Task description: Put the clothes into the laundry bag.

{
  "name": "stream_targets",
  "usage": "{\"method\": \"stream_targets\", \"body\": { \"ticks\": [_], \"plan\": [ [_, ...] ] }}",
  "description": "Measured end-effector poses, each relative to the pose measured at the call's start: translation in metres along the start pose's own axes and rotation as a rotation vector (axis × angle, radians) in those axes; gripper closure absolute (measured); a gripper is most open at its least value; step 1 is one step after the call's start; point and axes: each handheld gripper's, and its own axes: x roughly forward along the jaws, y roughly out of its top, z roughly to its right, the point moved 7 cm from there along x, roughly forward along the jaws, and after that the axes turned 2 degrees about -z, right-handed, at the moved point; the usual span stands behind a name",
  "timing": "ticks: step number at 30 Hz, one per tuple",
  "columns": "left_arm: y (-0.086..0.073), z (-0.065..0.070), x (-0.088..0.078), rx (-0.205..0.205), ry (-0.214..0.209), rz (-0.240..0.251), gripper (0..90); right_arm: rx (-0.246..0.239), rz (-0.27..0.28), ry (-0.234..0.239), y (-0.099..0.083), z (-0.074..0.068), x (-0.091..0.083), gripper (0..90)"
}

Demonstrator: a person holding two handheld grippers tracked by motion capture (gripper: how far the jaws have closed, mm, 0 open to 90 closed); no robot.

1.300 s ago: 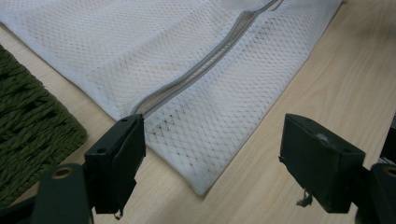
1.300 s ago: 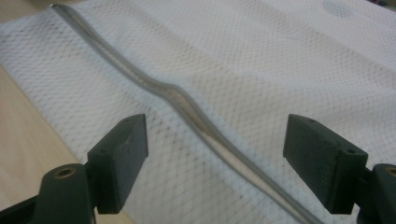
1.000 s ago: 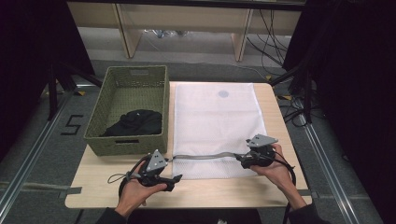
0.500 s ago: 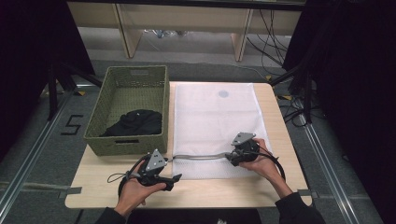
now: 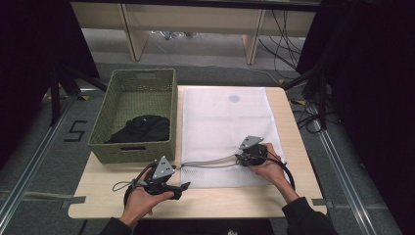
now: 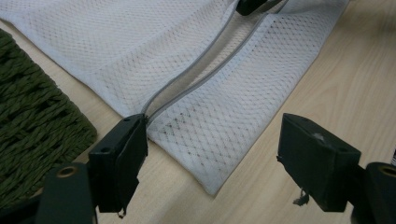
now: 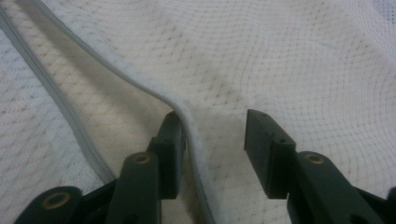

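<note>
Tongs status: left tongs [image 6: 212, 163] are held spread at the mesh bag [image 5: 225, 132] corner; right tongs [image 7: 215, 149], just closing, are spread around the zipper edge [image 7: 140, 84], unpinched.

My left gripper [image 5: 182, 186] sits low at the near edge, jaws spread wide, my hand [image 5: 142, 199] wrapped round its body. My right gripper [image 5: 240, 157] reaches inward, jaws just closing but a gap remains, right hand [image 5: 268, 164] gripping from behind.
</note>
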Motion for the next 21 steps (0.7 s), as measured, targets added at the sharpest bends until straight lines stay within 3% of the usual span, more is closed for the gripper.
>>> {"method": "stream_targets", "body": {
  "ticks": [4,7,8,11,12,21],
  "plan": [
    [0.0004,-0.0003,0.0000,0.000,0.001,0.004,24.2,0.006,-0.001,0.013,0.0021,-0.0013,0.0043,68.5],
    [0.0005,0.0007,-0.0006,-0.001,-0.011,0.004,24.3,-0.024,-0.016,0.008,0.0017,0.0000,0.0070,72.3],
    [0.0006,0.0003,-0.0008,0.000,-0.013,0.003,24.3,-0.005,-0.007,0.021,0.0031,-0.0031,0.0073,73.4],
    [0.0006,-0.0004,0.0001,0.003,-0.005,0.009,24.7,-0.051,-0.011,-0.003,0.0040,-0.0003,0.0082,76.1],
    [0.0004,-0.0004,-0.0003,0.005,-0.006,0.006,24.8,-0.017,-0.006,0.014,0.0052,-0.0033,0.0086,77.5],
    [0.0015,-0.0007,-0.0011,-0.002,-0.006,0.011,25.3,-0.021,-0.015,0.009,0.0083,-0.0022,0.0083,86.7]
  ]
}}
